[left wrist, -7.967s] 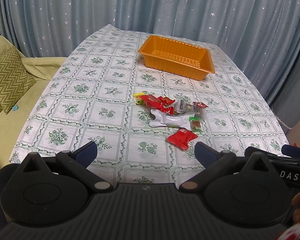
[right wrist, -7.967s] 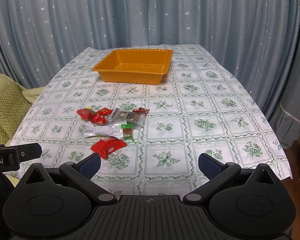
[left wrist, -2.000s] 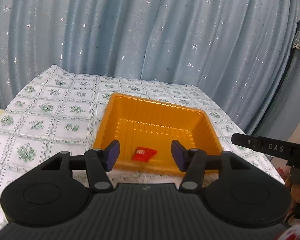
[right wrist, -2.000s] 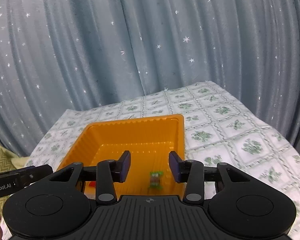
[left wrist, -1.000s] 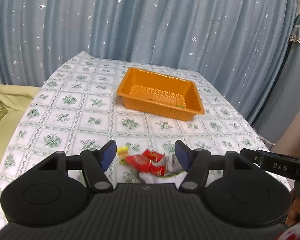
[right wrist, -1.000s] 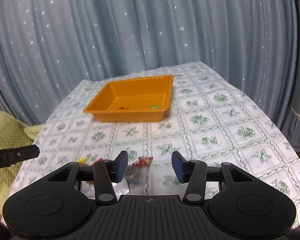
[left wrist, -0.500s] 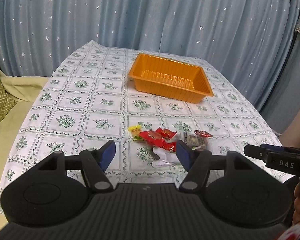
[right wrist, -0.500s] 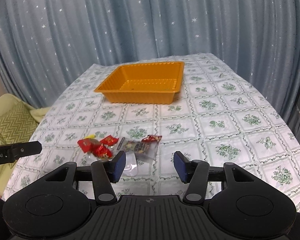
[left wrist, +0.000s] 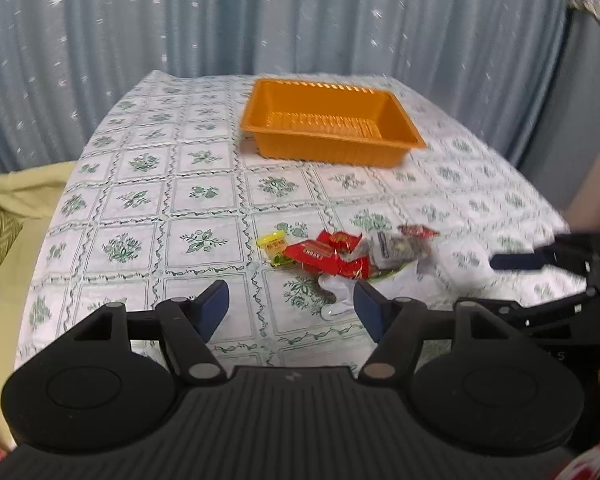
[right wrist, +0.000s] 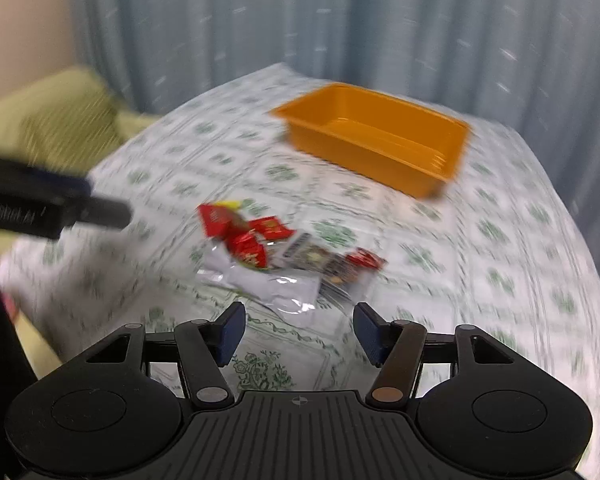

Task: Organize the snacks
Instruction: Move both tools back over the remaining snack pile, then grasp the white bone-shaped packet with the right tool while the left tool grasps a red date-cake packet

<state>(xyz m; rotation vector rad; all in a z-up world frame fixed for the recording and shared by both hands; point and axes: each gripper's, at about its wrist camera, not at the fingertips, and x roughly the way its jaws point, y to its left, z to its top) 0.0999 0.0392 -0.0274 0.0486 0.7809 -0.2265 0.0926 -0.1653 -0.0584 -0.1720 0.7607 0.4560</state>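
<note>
Snacks, a small heap of crinkly wrapped packets (left wrist: pixel 352 256), lay on the near half of the table (left wrist: pixel 148 200) under its white cloth with green flower squares, well apart from the rectangular orange plastic tray (left wrist: pixel 328 124) farther back. A yellow packet (left wrist: pixel 273 245) sat at the heap's left end, red ones (left wrist: pixel 324 258) in the middle, and a clear bag with dark print (right wrist: pixel 320 266) over a white pouch (right wrist: pixel 268 286).

The left tool (left wrist: pixel 290 308) hovered just short of the heap, fingers spread and holding nothing. The right tool (right wrist: pixel 298 330) was likewise spread and bare, low over the white pouch.

Bare cloth stretched between heap and tray and along the left edge.

The left view alone showed the tray's ribbed inner wall and the table's rounded right edge; the right view, badly blurred, showed a green sofa (right wrist: pixel 56 120) beyond the table's left edge.
</note>
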